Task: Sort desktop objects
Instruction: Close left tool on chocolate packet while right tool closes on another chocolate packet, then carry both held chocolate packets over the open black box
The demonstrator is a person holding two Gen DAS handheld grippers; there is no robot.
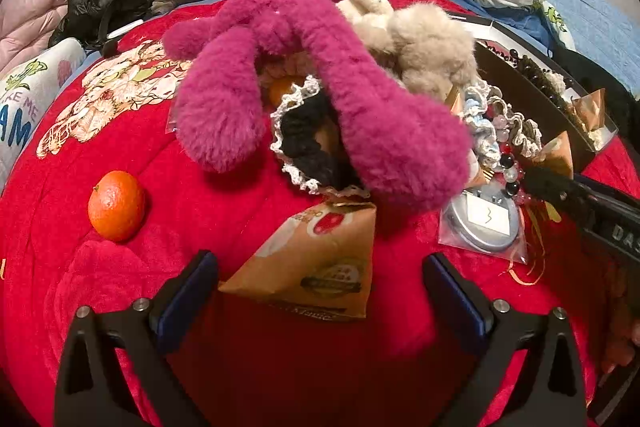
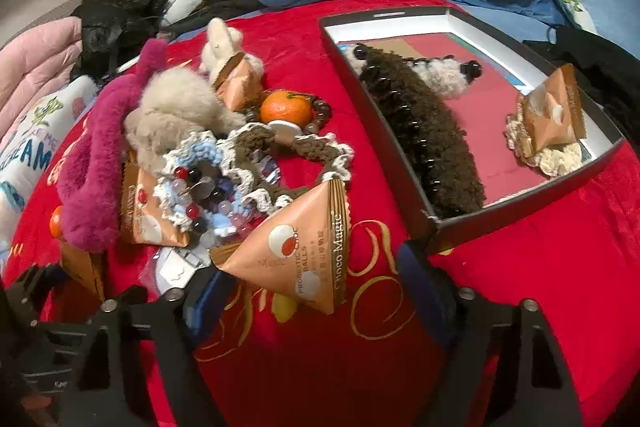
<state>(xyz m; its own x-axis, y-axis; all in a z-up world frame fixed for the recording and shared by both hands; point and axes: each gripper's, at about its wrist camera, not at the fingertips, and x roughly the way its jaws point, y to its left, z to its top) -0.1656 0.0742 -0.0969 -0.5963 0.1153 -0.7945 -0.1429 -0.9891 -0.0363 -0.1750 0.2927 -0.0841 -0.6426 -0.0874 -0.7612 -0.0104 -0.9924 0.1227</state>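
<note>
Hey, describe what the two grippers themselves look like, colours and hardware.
Both match. The left gripper has matte black angular arms with triangular cut-outs, silver round bolts at the joints, and dark blue pads on the fingers. The right gripper shows the same black frame, silver bolts and blue pads. No cables or sleeves show.

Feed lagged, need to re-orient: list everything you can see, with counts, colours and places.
Pyramid snack packets: at least four, orange; one between the right gripper's fingers, two in the pile, one in the box.
Tangerines: at least two, orange; one alone on the blanket, one in the pile.
Plush hair claw: one, magenta, on the pile.
Fluffy items: beige and cream, in the pile; count unclear.
Crochet scrunchies: several, brown, blue, white, mid-pile.
Bead bracelets: mixed colours, count unclear.
Box: one, dark, right; holds a brown fuzzy claw clip.
Blanket: red, underneath.
Left gripper: open.
Right gripper: open.
</note>
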